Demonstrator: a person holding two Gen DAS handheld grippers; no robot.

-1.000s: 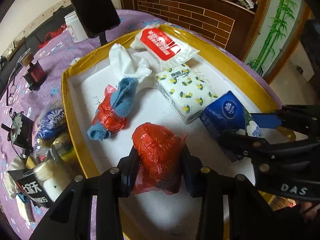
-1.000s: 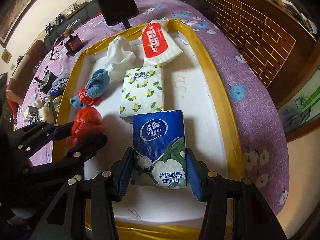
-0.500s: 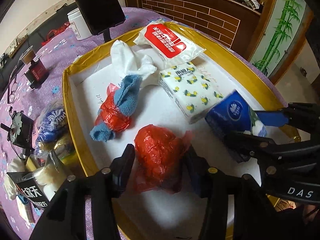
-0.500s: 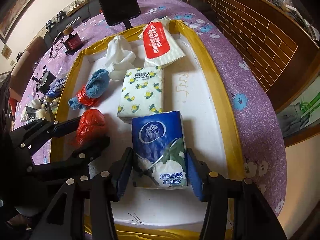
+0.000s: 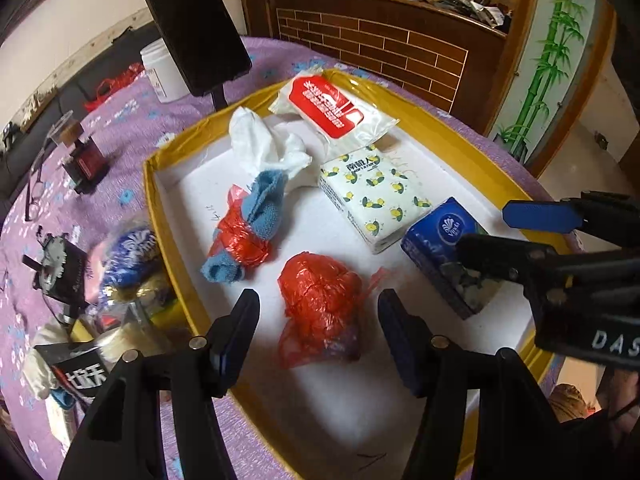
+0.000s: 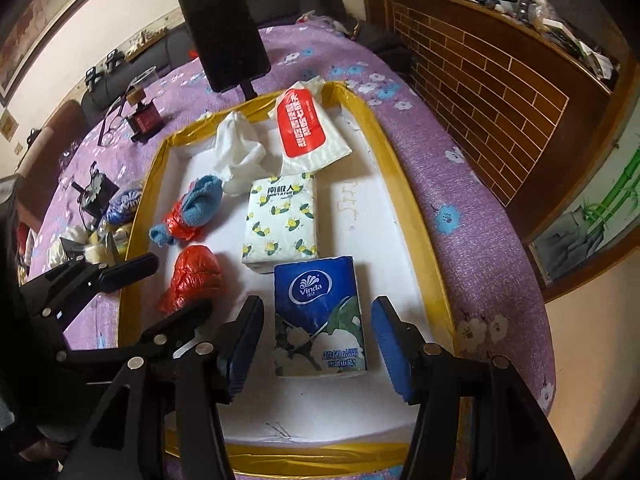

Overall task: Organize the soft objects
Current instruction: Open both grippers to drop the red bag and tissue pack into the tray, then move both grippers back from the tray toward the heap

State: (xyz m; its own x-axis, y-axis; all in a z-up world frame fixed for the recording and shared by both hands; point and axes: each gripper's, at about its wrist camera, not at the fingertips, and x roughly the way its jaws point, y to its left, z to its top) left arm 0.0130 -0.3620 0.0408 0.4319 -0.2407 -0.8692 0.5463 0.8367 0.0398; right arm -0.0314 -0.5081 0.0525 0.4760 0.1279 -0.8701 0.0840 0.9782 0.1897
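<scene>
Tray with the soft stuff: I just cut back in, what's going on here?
A person with a gripper in each hand has just been opening both. The left gripper straddles the red plastic bag bundle, pads clear of it. The right gripper stands open around the blue Vinda tissue pack. Both lie in the yellow-rimmed tray, alongside the lemon-print tissue pack, a red-label pack, a white cloth and a blue towel bundle.

We cannot see the blue tissue pack's [image 5: 440,240] near end behind the right gripper's fingers [image 5: 540,216].
</scene>
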